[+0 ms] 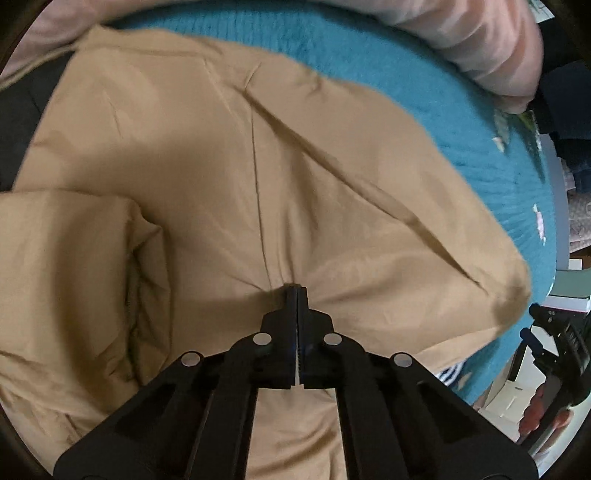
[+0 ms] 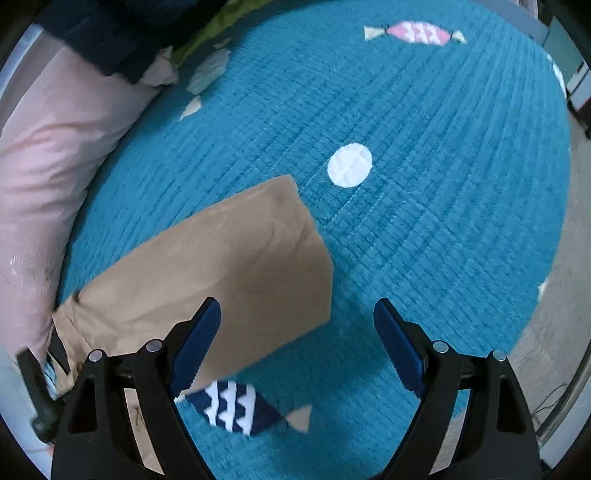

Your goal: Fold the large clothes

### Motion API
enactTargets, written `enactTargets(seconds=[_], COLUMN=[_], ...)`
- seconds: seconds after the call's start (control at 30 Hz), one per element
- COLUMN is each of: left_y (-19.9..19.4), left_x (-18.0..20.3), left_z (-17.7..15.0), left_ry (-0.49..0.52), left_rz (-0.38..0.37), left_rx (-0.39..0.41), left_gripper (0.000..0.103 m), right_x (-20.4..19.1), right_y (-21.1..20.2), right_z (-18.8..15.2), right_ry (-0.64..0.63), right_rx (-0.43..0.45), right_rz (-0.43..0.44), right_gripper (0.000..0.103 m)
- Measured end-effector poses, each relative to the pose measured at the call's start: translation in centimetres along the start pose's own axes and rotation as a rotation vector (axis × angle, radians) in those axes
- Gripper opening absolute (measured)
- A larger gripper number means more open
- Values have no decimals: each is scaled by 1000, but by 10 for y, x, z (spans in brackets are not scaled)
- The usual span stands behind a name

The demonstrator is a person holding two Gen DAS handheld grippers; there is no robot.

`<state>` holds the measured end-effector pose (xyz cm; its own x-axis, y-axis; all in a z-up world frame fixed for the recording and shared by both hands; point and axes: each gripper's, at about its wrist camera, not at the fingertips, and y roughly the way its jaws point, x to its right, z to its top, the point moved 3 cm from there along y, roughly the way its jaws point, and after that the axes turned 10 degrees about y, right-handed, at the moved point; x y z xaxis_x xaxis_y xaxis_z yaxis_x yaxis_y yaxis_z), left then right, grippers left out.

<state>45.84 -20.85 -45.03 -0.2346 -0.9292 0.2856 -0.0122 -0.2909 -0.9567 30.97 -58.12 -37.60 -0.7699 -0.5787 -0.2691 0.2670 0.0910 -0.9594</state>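
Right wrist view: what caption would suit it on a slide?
Open right gripper hovers over a tan garment corner on the teal candy-print blanket.

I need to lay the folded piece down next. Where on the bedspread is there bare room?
Free: the teal bedspread right of the tan garment, around the white dot up to the pink candy patch. Crowded: the pink pillow side, and under the left gripper, where tan cloth covers nearly everything. The right gripper hangs open.
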Motion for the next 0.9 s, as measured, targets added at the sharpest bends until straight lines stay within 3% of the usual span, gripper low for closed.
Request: enactTargets(seconds=[0.1, 0.17, 0.27, 0.57, 0.8, 0.83, 0.9], left_y=[5, 7, 7, -1, -53, -64, -86], left_x=[-1, 0, -3, 3, 29, 31, 34], left_z=[1, 3, 6, 6, -3, -5, -10], left_ry=[5, 10, -3, 15, 84, 91, 101], left_rz=[0, 1, -11, 15, 11, 0, -2], left_rx=[12, 7, 1, 6, 66, 78, 110], left_gripper=[0, 0, 0, 0, 1, 3, 17], right_x=[2, 0, -7, -16, -39, -49, -69], right_y=[21, 32, 44, 17, -46, -58, -82], right_z=[7, 6, 4, -8, -29, -36, -50], right_ry=[39, 55, 53, 42, -28, -62, -131], right_rx=[-29, -55, -79, -4, 49, 59, 88], right_rz=[-3, 36, 91, 127, 221, 238, 262], right_gripper=[73, 38, 17, 11, 11, 11, 11])
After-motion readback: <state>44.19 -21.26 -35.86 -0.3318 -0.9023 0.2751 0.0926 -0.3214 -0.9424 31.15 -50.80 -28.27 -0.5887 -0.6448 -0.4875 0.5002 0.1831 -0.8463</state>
